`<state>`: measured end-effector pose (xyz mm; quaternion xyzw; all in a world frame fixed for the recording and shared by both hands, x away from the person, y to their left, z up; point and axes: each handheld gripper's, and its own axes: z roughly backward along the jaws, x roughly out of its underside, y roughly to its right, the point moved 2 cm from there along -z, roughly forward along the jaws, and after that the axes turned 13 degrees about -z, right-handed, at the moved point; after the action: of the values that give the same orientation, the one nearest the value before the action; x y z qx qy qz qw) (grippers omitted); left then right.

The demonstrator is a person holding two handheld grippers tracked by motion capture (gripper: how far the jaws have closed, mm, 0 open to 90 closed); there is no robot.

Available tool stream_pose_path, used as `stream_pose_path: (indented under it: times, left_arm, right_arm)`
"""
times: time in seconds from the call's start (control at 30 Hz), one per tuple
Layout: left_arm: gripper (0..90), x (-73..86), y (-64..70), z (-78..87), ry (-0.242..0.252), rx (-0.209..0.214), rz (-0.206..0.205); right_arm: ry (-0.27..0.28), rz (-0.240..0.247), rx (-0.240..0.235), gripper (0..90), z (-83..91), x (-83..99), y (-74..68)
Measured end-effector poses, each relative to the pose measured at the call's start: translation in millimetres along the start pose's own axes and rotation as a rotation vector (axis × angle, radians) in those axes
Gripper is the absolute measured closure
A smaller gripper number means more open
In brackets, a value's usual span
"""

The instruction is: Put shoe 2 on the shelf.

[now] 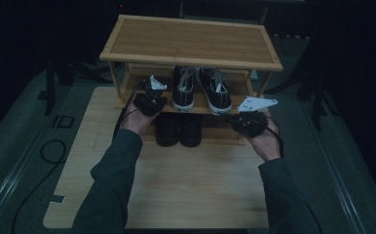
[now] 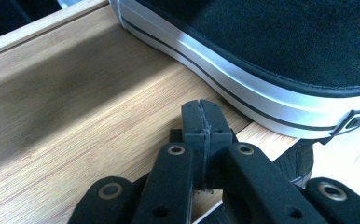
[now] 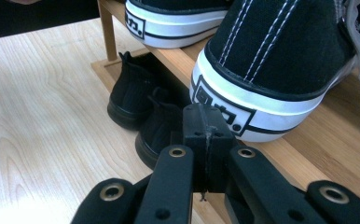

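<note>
Two dark shoes [image 1: 178, 130] half-hidden under shelf [image 1: 127, 103].

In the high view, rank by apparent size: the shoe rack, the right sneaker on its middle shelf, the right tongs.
1. Shoe rack, by far the largest.
2. Right sneaker.
3. Right tongs; they sit nearer the camera and look about as big, so this order is unsure.

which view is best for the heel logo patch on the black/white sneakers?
The right gripper view: the right sneaker's heel patch sits close and sharp just beyond the shut right hand-held gripper, with the left sneaker's patch also showing. The left gripper view catches a sliver of one at its edge. In the high view, the heels are too small to read.
</note>
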<state>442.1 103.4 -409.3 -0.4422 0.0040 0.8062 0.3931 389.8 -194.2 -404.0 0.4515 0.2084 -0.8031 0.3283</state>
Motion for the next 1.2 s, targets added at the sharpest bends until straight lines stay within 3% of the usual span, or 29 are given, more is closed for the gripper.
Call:
stream_pose_path:
  times: [0.27,0.4,1.03,1.2]
  left_arm:
    - [90.0,-0.1,0.3,-0.1,0.0,-0.001,-0.001]
    - [90.0,0.1,0.1,0.0,0.0,-0.001,-0.001]
    - [90.0,-0.2,0.0,0.2,-0.008,-0.003,-0.008]
    - [90.0,0.0,0.1,0.1,-0.006,-0.002,-0.006]
  right_arm:
    - [0.017,0.001,-0.014,90.0,-5.1,-5.1,-7.1]
    - [-0.002,0.002,-0.04,90.0,-11.7,-5.3,-9.7]
    - [0.009,0.006,-0.03,90.0,-22.5,-9.8,-20.8]
    - [-0.003,0.029,-0.021,90.0,-33.7,-8.2,-27.2]
